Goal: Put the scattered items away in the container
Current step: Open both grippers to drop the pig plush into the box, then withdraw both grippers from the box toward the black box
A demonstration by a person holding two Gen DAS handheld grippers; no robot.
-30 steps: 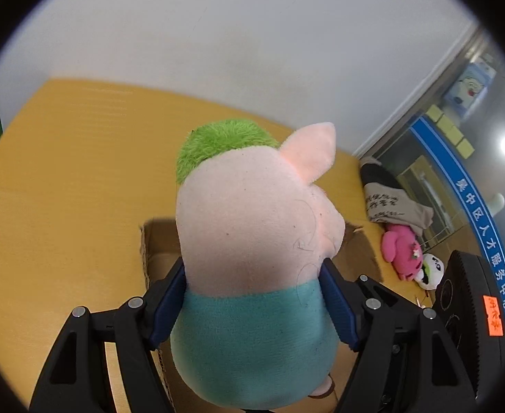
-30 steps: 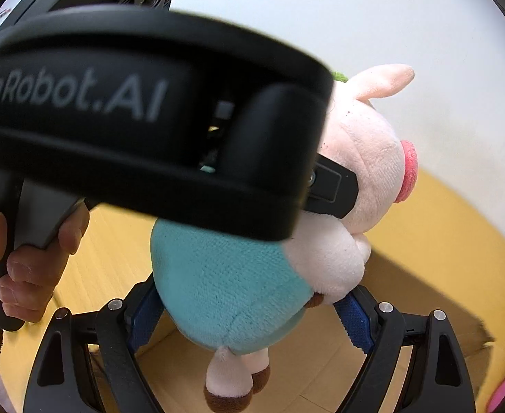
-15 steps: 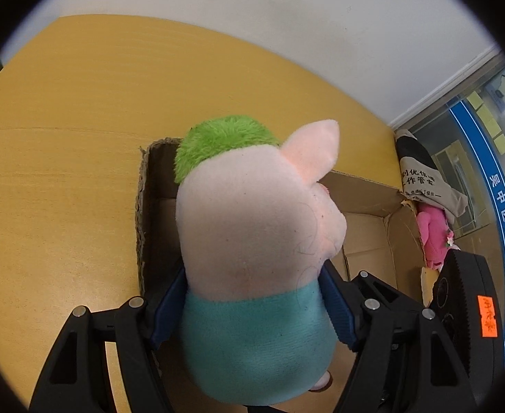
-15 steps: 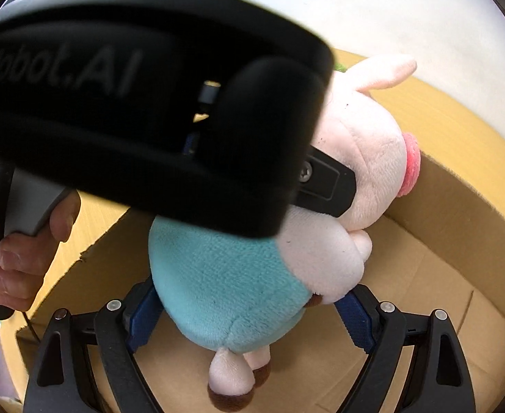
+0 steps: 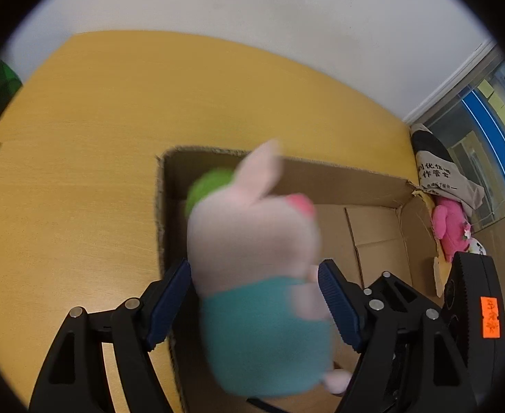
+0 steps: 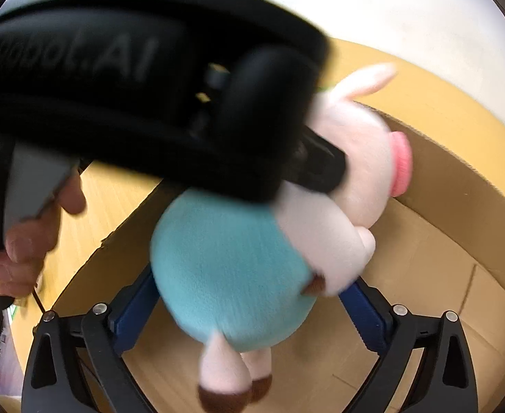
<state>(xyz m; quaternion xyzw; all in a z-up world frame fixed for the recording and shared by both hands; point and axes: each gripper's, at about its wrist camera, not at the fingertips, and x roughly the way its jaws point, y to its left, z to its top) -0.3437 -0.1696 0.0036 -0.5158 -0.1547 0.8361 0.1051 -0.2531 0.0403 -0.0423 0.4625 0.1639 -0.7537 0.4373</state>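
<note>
Left gripper [image 5: 254, 303] spread wide, pads clear of the blurred pig [image 5: 252, 275] above the open box [image 5: 373, 186], right gripper [image 6: 249, 309] spread beside its teal belly, contact unclear, bare table [image 5: 80, 172] left of box.

Your left gripper [image 5: 252, 306] sits over the near left corner of the cardboard box [image 5: 373, 179], which rests on the table [image 5: 80, 172] with its far wall toward the table's back edge. The plush pig [image 5: 252, 275] hangs between your left gripper's fingers above the box's open inside, head toward the far wall. In the right wrist view, your right gripper [image 6: 249, 306] lies below the pig [image 6: 232, 268]. Beyond the box's right wall, a plush toy [image 5: 449, 227] lies before a bag [image 5: 438, 172] by the table's right edge.
</note>
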